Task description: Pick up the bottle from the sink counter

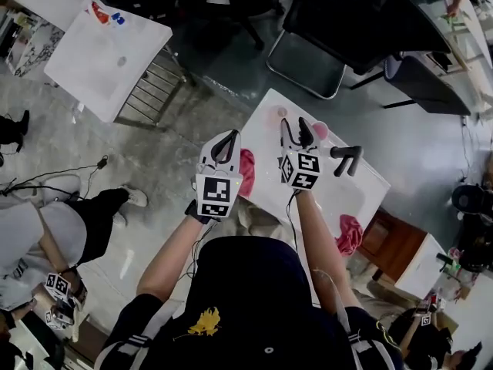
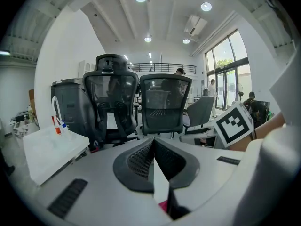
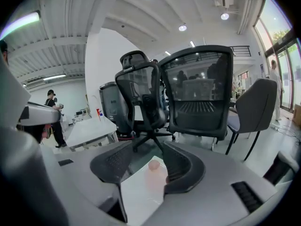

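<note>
Stretching slantwise under the person, the white surface [image 1: 339,195] carries the task's things. Black mesh office chairs [image 3: 197,93] stand on the floor beyond the surface's far edge. The left gripper [image 1: 228,139] hangs over the surface's left edge with its fingers pressed together on nothing. The right gripper [image 1: 296,129] is over the middle of the surface with its fingers spread. A black faucet [image 1: 348,159] rises from the surface's right part, and a pink cloth [image 1: 246,172] lies at its left edge. The pale pink bottle [image 3: 153,173] stands upright on the surface between the right fingers, ungripped.
</note>
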The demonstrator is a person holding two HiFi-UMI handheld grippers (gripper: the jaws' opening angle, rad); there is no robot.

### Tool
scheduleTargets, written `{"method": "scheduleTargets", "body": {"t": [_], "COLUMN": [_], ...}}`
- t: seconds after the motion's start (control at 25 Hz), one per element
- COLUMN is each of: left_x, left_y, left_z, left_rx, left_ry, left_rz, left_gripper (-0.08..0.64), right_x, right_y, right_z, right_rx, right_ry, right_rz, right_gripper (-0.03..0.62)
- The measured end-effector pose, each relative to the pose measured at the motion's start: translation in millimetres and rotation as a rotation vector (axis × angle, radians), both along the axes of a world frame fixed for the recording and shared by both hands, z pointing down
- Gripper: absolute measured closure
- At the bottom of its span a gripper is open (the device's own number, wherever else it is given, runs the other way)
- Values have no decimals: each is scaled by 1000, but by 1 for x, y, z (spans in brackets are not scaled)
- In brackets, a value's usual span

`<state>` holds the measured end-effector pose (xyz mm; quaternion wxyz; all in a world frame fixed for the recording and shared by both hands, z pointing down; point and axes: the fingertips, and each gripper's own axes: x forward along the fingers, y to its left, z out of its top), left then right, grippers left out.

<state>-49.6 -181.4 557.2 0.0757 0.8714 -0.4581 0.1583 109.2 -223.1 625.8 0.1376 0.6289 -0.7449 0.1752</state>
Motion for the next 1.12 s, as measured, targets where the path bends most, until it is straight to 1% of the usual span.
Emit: {"method": "scheduleTargets", "body": {"t": [0.12, 0.2, 0.28, 0.44, 0.56, 0.68, 0.76, 0.96, 1.12], "left_x": [-2, -3, -3, -2, 1, -5, -9, -21, -32], "left_y": [1, 3, 5, 7, 8, 6, 6, 9, 10], "left_z": [2, 6, 12, 25, 29, 30, 31, 32, 39], "left_rx": [-10, -21, -34, -60, -67, -70, -71, -75, -90], "left_ry": [2, 4, 5, 5, 11, 23, 31, 26, 22], "left_rz": [-6, -9, -11, -15, -23, -56, -72, -93, -124], "left_gripper": [540, 540, 540, 540, 540, 540, 540, 540, 540], "right_x": [-6, -9, -11, -12, -10, -15, -15, -12, -10], "right_y": [-10, -17, -24, -35, -38, -40, -41, -53, -65], "right_z": [16, 27, 40, 72, 97, 123, 140, 162, 170], "right_rx": [-10, -19, -38, -82, -132, -203, -237, -272, -266], "right_ry": [-25, -24, -14, 18, 43, 55, 80, 121, 149], "right_rz": [-7, -6, -4, -10, -20, -38, -42, -29, -16], "right_gripper": [287, 253, 232, 212, 204, 182, 178, 178, 179]}}
